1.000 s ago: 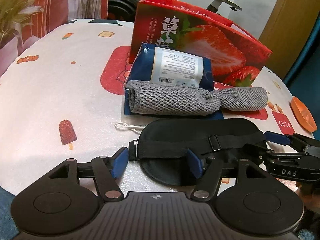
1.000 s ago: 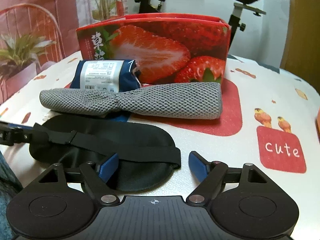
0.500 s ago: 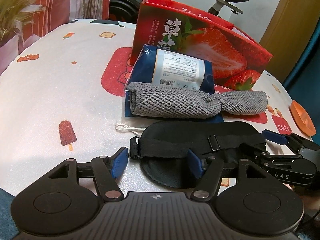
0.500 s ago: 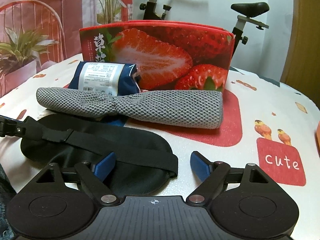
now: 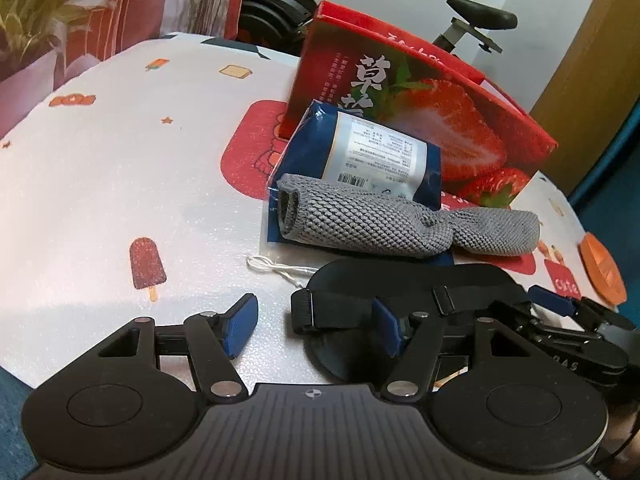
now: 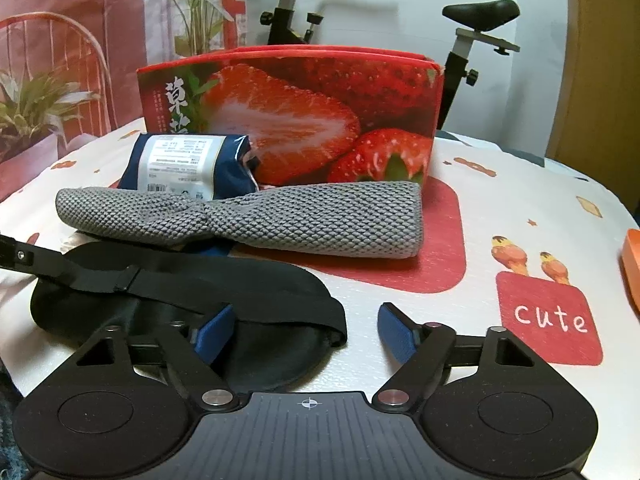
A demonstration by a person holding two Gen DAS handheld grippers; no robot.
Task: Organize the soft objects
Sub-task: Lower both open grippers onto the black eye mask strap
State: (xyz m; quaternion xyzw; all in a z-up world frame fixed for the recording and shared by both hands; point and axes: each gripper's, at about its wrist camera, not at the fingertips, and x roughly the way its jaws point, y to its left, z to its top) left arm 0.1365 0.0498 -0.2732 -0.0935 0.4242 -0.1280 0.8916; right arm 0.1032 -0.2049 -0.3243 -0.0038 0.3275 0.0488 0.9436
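While both tools straddle opposite ends of the eye mask [image 6: 172,292], nothing is gripped yet. Our left tool [image 5: 316,330] is closing, its right pad lying over the mask's strap end and its left pad on bare tabletop [image 5: 120,184]; the strap loop sits in the gap, but we see no pad pressing it. Our right tool [image 6: 306,334] is closing too, with the mask's other end and strap between its pads, unpinched as far as we can tell. In the left view the right tool [image 5: 568,320] shows low at the far end of the mask.

Just beyond the mask lies a grey knitted cloth [image 6: 256,216], rolled and twisted in the middle, one end resting on a blue packet [image 5: 360,152] and the other on the tabletop. A loose white string [image 5: 280,268] lies beside the packet's near corner. Behind these stands the red strawberry box [image 6: 304,116], open at the top; its inside is hidden from both cameras, so we cannot say whether anything is in it. An orange thing [image 5: 602,272] lies at the far right edge of the tabletop.

We judge the job barely begun: mask, cloth and packet all lie outside the box, and the mask looks to be first.
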